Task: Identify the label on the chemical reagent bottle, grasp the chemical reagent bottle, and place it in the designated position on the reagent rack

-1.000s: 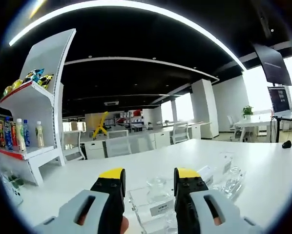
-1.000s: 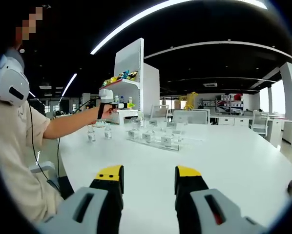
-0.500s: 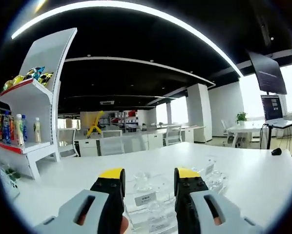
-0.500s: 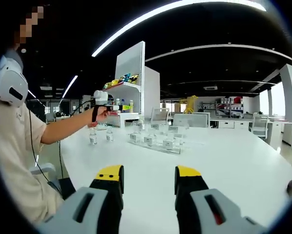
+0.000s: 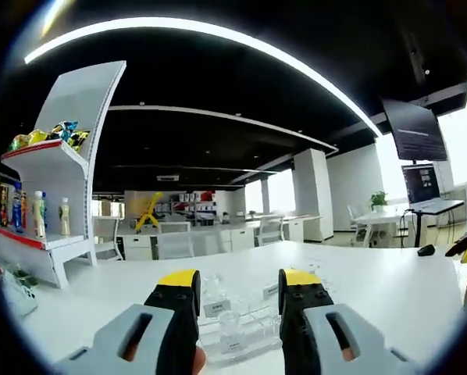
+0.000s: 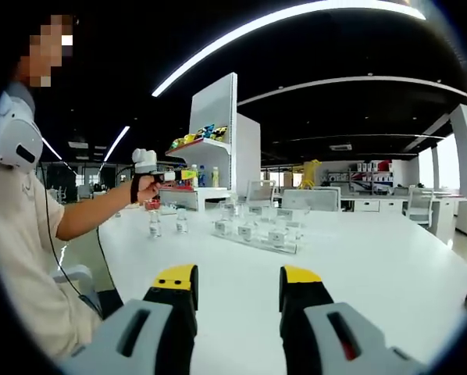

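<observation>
Left gripper (image 5: 237,285) and right gripper (image 6: 237,279) hover, fingers apart and empty, above the counter (image 6: 358,258); 2 seemingly clear bottles (image 6: 167,223) stand beside the reagent rack (image 6: 257,233).

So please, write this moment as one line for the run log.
left gripper: open, raised above reagent rack | right gripper: open, over white table | two bottles: beside rack

White table (image 6: 358,258); clear rack (image 6: 257,234); black tongs (image 6: 237,293), yellow tips.
</observation>
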### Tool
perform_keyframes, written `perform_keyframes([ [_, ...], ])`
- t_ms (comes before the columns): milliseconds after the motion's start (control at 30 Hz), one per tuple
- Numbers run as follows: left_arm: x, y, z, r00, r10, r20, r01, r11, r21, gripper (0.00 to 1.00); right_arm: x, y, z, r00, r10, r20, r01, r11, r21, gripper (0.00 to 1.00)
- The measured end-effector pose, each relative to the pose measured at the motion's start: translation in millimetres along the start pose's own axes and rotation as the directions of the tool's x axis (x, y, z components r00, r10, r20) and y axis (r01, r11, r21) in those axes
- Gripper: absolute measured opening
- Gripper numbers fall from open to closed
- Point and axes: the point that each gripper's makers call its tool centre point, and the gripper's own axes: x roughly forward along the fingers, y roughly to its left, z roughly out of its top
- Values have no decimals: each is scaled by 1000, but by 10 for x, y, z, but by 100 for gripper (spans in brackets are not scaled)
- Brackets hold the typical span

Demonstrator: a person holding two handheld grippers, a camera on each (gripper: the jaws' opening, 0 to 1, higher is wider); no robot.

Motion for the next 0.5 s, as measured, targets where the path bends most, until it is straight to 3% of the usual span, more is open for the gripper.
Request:
perform_keyframes([
  [233,-322,-72,43,1000,2,22,-2,1000,-7,40,26,40,-101,1000,22,0,-22,1000,13,41],
  [500,-636,-14,59,999,21,33,-21,1000,-11,40,-27,53,-134,1000,14,-19,-14,1000,2,41],
])
